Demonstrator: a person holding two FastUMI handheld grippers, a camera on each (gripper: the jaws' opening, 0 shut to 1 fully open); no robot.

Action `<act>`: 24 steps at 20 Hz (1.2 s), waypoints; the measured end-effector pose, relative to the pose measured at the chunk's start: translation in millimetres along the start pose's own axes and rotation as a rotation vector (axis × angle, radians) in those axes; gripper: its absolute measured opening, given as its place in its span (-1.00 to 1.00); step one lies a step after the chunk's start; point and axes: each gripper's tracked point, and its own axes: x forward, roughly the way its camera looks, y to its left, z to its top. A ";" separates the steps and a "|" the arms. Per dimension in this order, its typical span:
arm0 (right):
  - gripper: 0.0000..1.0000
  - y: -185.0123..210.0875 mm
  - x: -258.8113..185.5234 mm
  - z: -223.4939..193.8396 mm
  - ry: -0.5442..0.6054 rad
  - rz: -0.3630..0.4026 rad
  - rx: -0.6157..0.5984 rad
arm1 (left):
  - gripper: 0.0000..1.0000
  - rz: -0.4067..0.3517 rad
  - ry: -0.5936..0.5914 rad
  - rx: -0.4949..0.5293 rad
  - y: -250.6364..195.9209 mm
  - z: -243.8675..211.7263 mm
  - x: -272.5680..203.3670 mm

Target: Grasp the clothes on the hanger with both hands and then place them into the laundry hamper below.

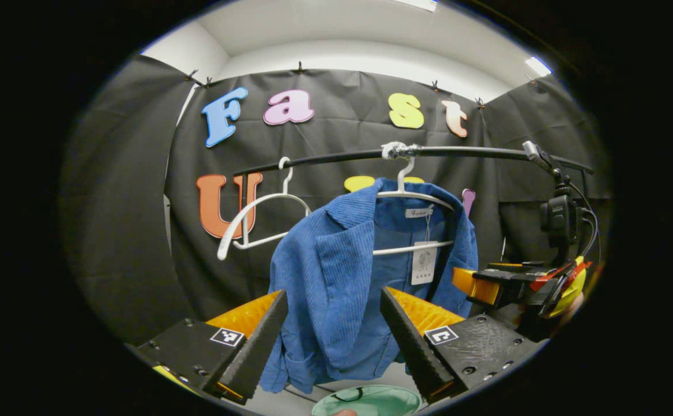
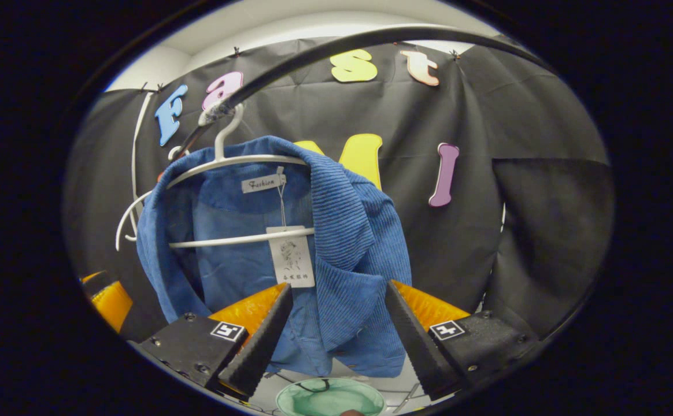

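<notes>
- The blue corduroy jacket hangs on a white hanger from a black rail, above the green laundry hamper whose rim shows below it.
- The left claw is spread wide, with the jacket's front panel between its fingers and not yet pinched.
- The right claw is likewise spread, straddling the other lapel just beside the paper tag.
- To do the grasp well, I judge both claws should advance until cloth sits deep between the fingers, close on the two fronts evenly, then lift the collar off the hanger's shoulders before lowering.
- An empty white hanger hangs near; avoid snagging it.
- Black cloth walls the booth, under a white ceiling with lamps.
</notes>
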 end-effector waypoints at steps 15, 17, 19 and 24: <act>0.80 -18.9 66.0 -8.3 0.069 0.068 0.120 | 0.89 0.066 0.057 -0.082 -11.2 -27.5 80.2; 0.73 -24.6 67.4 -8.8 0.076 0.070 0.129 | 0.75 0.079 0.075 -0.083 -7.6 -34.0 87.8; 0.57 -30.0 70.9 -13.8 0.085 0.069 0.133 | 0.46 0.099 0.093 -0.096 -4.1 -41.5 94.1; 0.34 -39.7 74.9 -16.5 0.104 0.070 0.134 | 0.01 0.153 0.142 -0.091 10.1 -54.7 97.9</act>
